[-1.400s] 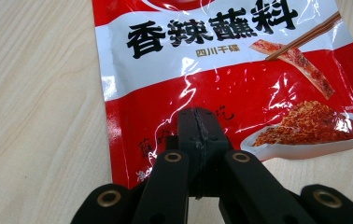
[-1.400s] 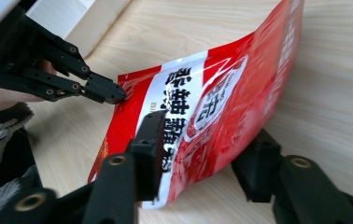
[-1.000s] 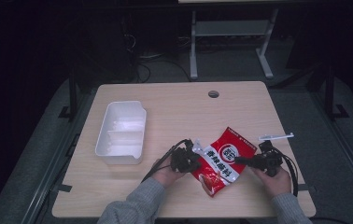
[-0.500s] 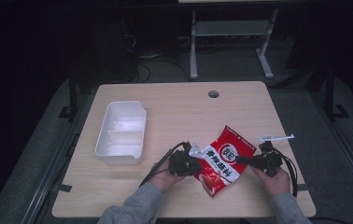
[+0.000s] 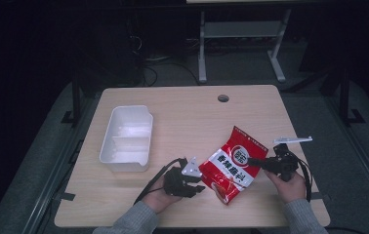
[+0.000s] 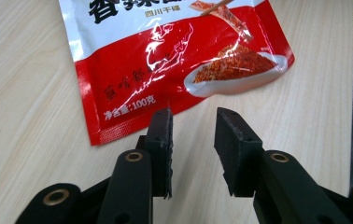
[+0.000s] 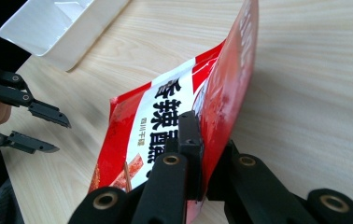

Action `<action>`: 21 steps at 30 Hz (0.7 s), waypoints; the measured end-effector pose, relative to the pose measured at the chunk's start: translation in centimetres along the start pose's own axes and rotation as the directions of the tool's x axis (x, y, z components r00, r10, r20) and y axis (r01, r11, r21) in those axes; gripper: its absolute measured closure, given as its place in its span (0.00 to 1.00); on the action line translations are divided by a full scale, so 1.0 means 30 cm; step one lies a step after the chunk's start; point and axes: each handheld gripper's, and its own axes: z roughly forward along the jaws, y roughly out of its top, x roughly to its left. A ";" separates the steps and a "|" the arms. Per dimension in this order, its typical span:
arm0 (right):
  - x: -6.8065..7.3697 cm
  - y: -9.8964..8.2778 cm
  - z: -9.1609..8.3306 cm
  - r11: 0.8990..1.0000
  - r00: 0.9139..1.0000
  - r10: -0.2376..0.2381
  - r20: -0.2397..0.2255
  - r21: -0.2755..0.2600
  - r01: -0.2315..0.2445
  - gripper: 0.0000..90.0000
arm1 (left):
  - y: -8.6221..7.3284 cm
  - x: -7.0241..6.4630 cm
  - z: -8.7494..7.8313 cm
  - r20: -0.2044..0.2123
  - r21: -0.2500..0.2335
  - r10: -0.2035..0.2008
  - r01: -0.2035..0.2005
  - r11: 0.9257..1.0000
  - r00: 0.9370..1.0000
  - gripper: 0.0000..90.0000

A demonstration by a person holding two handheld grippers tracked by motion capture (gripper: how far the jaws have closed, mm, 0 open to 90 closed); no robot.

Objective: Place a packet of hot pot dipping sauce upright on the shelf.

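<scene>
right gripper (image 7: 198,154) pinching the edge of the red snack bag (image 5: 231,163), lifting that side off the wooden table (image 5: 182,122). left gripper (image 6: 193,140) just opened, jaws apart with nothing between, beside the bag's lower corner. white divided tray (image 5: 126,139) well apart.

High view overhead, far; 2 tool views close, sharing red packet (image 6: 174,51).

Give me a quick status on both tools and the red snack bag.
Left tool open, jaws just been opening, nothing between them. Right tool shut on red snack bag, one edge lifted off the table. White tray off to the side, nothing in the way.
</scene>
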 end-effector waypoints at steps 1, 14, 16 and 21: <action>0.000 0.000 0.000 1.000 1.000 0.000 0.000 0.000 0.000 0.98 | 0.000 0.000 0.000 0.000 0.000 0.000 0.000 1.000 1.000 0.73; 0.076 0.082 -0.009 0.998 0.998 -0.060 -0.023 0.000 0.060 0.98 | -0.074 -0.005 -0.058 -0.022 -0.057 -0.044 0.042 0.997 0.999 0.64; 0.087 0.101 -0.014 0.997 0.997 -0.073 -0.040 -0.005 0.073 0.98 | -0.086 -0.003 -0.059 -0.017 -0.055 -0.054 0.053 0.997 0.998 0.63; 0.108 0.132 -0.030 0.996 0.995 -0.083 -0.057 -0.021 0.082 0.98 | -0.093 -0.002 -0.069 -0.019 -0.054 -0.052 0.051 0.997 0.998 0.62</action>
